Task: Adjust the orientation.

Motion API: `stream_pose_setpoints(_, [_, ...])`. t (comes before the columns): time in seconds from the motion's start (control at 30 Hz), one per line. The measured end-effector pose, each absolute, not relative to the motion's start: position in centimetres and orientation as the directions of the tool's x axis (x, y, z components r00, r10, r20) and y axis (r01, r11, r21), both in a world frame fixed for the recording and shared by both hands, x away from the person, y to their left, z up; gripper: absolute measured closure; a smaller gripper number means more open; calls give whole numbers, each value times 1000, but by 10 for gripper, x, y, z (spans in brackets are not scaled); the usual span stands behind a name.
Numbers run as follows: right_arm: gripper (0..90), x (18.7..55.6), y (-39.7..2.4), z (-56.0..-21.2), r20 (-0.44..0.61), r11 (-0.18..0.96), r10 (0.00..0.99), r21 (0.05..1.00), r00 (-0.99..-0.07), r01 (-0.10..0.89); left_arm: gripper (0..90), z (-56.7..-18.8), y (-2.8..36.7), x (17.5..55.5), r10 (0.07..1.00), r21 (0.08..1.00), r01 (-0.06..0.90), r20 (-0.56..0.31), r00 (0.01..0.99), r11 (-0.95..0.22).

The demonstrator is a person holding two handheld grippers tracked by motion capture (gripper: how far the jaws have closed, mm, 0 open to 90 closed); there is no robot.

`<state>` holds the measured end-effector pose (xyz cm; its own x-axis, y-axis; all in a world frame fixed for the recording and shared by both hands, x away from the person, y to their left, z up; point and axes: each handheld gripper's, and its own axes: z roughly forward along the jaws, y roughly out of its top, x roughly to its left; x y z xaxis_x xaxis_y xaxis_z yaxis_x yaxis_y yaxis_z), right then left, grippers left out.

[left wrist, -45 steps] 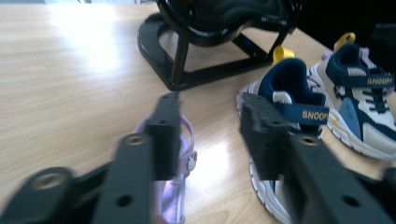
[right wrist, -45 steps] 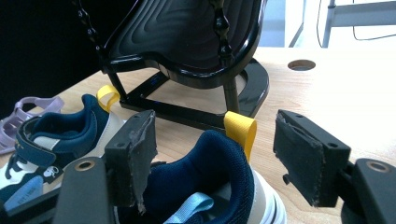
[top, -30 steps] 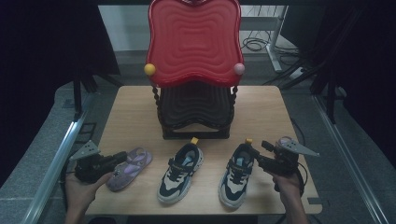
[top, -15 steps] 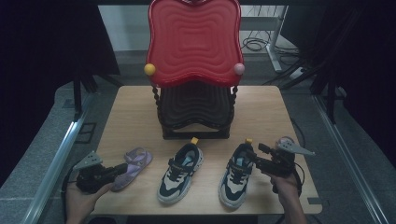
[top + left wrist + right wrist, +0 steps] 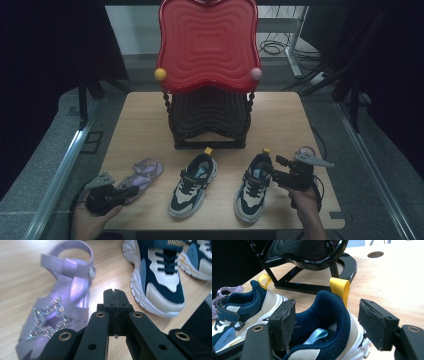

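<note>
A purple sandal (image 5: 145, 173) with a glitter star lies at the front left of the wooden table (image 5: 140, 125). My left gripper (image 5: 131, 190) is just short of its toe, shut with nothing in it. The left gripper view has the closed gripper (image 5: 115, 293) beside the sandal (image 5: 62, 312). Two navy-and-white sneakers stand side by side, the left sneaker (image 5: 193, 184) and the right sneaker (image 5: 255, 187). My right gripper (image 5: 270, 169) is open at the right sneaker's heel. In the right gripper view its pads (image 5: 284, 320) straddle the heel (image 5: 332, 305) under the yellow pull loop (image 5: 339, 288).
A shoe rack with a red top shelf (image 5: 207, 45) and a black lower shelf (image 5: 210, 117) stands at the table's middle back. Its black base (image 5: 312, 287) sits close behind the sneakers. The left sneaker (image 5: 244, 307) lies just beside the right gripper.
My left gripper has drawn back from the sandal toward the table's near edge. The right gripper has hardly moved at the sneaker's heel.
</note>
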<state>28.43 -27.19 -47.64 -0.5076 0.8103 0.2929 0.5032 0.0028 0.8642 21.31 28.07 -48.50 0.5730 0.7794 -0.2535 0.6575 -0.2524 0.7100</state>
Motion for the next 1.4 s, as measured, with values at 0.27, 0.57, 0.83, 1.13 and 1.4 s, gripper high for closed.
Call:
stream_pose_setpoints(0.27, [302, 285, -272, -480, 286, 8, 823, 858, -491, 514, 897, -497, 275, 212, 788, 669, 682, -232, 570, -296])
stream_pose_setpoints(0.57, [303, 284, -272, -482, 289, 11, 823, 853, -490, 521, 899, -507, 274, 210, 800, 641, 701, -218, 558, -314])
stream_pose_setpoints(0.83, [303, 284, -274, -484, 289, 11, 826, 850, -483, 527, 899, -515, 272, 210, 824, 610, 723, -194, 533, -324])
stream_pose_setpoints(1.13, [304, 283, -271, -486, 282, 24, 825, 847, -489, 531, 899, -518, 277, 210, 834, 603, 735, -198, 515, -311])
stream_pose_setpoints(1.4, [305, 282, -272, -485, 285, 18, 827, 849, -485, 528, 898, -524, 283, 209, 855, 589, 755, -198, 479, -287])
